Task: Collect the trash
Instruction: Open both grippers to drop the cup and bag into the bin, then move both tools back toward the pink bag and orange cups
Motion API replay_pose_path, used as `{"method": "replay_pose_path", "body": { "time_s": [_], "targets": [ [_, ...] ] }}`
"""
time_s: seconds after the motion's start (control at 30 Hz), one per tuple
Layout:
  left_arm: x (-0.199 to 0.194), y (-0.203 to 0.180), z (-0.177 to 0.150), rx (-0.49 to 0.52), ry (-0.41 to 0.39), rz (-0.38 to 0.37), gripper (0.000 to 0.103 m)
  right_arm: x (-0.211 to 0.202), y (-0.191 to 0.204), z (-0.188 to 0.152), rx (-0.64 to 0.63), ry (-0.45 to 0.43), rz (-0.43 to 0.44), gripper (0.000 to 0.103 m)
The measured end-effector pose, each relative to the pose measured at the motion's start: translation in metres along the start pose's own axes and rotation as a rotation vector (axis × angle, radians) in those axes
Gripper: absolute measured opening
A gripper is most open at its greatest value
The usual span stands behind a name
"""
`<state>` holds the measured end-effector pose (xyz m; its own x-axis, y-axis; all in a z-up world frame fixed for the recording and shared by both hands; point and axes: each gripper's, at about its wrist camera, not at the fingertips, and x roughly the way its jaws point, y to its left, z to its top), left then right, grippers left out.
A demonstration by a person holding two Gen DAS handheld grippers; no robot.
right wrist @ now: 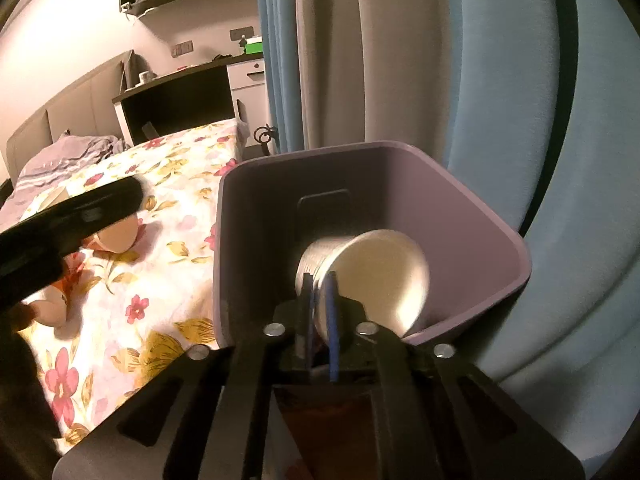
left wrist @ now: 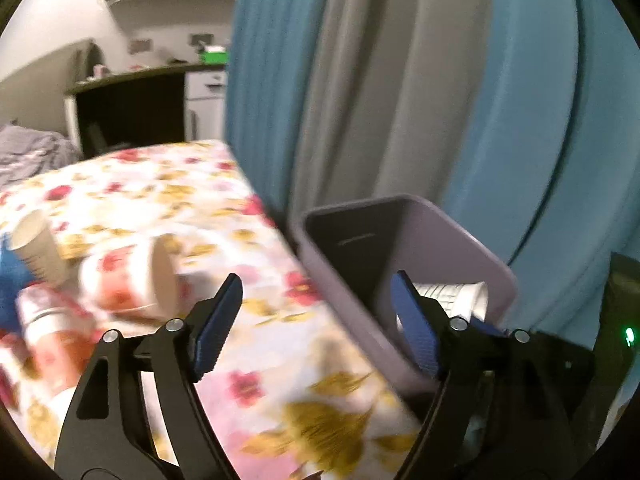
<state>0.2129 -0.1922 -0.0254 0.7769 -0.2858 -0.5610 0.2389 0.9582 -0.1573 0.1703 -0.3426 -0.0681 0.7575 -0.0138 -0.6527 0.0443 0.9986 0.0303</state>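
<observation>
Right gripper [right wrist: 320,312] pinching paper cup [right wrist: 372,276] over bin [right wrist: 480,216], left gripper [left wrist: 316,320] spread wide.

A floral-sheeted bed [left wrist: 248,240] carries tipped paper cups [left wrist: 132,280] (blurred) and a rumpled grey blanket [right wrist: 68,152].

Both cameras look forward along their own fingers toward the purple bin [right wrist: 472,216], which stands beside the flowered bed [right wrist: 160,208] and in front of the curtains [right wrist: 332,60]. The right view is very near, just above the bin's opening, looking down into it. The left view [left wrist: 452,240] sits a little further back and to the left of the bin, more over the bed; it is blurred, so its distance is perhaps uncertain. Both share the bin, bed, curtains and the desk [left wrist: 132,76] behind.
</observation>
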Motion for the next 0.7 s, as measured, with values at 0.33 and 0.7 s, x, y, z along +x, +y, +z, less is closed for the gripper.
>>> {"method": "replay_pose_path", "body": {
  "time_s": [0.33, 0.7],
  "targets": [
    [-0.054, 0.053, -0.025, -0.088, -0.055, 0.123, 0.082, -0.002, 0.006, -0.005, 0.000, -0.006, -0.042, 0.046],
    [-0.109, 0.109, -0.046, -0.146, -0.104, 0.239, 0.083, -0.058, 0.034, -0.016, 0.069, -0.128, -0.049, 0.077]
  ]
}}
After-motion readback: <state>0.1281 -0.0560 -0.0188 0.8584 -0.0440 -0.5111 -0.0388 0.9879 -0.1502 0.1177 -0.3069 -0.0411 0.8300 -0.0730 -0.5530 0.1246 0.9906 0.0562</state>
